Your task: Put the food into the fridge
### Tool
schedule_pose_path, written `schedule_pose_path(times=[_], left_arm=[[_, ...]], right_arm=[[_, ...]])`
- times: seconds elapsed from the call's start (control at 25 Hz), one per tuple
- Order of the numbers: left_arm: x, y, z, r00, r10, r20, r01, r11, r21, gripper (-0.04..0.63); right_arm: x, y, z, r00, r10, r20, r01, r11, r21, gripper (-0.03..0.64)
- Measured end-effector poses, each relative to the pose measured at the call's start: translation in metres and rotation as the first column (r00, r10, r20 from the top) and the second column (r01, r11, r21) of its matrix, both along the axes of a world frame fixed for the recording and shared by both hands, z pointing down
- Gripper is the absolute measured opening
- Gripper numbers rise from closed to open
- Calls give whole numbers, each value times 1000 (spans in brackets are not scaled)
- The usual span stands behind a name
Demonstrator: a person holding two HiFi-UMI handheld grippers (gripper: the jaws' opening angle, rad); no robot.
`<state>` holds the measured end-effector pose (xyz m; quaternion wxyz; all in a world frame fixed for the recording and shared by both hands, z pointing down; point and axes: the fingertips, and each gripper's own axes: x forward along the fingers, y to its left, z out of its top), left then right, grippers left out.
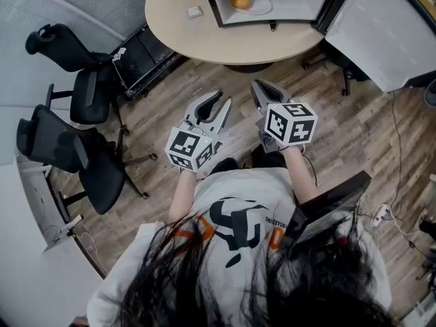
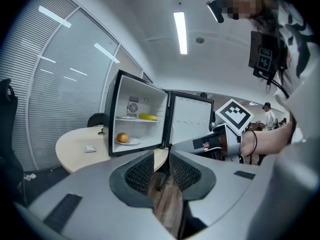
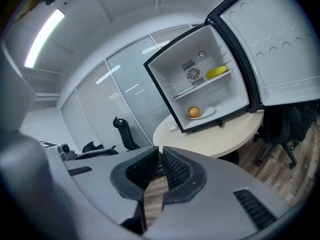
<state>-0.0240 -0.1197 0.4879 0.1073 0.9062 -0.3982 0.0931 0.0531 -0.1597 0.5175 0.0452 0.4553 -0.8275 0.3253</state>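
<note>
The fridge (image 3: 165,79) stands open on the far side of a round table (image 1: 204,39), with its door (image 1: 368,33) swung wide to the right. The food is already inside. An orange (image 1: 240,0) sits on a white plate (image 1: 262,7) on the fridge floor, towards the left. A banana (image 3: 216,72) lies on the upper shelf (image 3: 200,90), against the right wall. The rest of both levels is bare (the fan grille shows on the back wall). A small white object (image 1: 195,11) lies on the tabletop just left of the fridge.

Both grippers hang over the wooden floor (image 1: 354,135), on the near side of the table's edge and well apart from the fridge. The left gripper (image 1: 223,98) has its jaws a little spread, and only floorboards show in the slit between the pads. The right gripper (image 1: 262,87) has its jaws pressed together on nothing.

Open floor runs from the grippers to the table's near rim. Two black office chairs (image 1: 82,94) crowd the left side. The open door overhangs the far right. Cables (image 1: 381,213) trail on the floor at the near right.
</note>
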Motion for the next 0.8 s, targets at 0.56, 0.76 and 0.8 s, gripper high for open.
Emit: schedule_pose_path(times=[0.56,0.76,0.8], left_arm=[[-61,69,13,1000,15,-26,-15,1000,-12,98],[-69,83,10,999,17,-29,-17,1000,9,98],[-70,85,9,999,19,-29,-18,1000,15,98]], right_arm=[[-60,77,6,1000,20,9,-20,999,-28,32],[-67,93,3,1000,18,6,-18,1000,-15,31],[-67,95,2,1000,21,5,-21,1000,-11,31]])
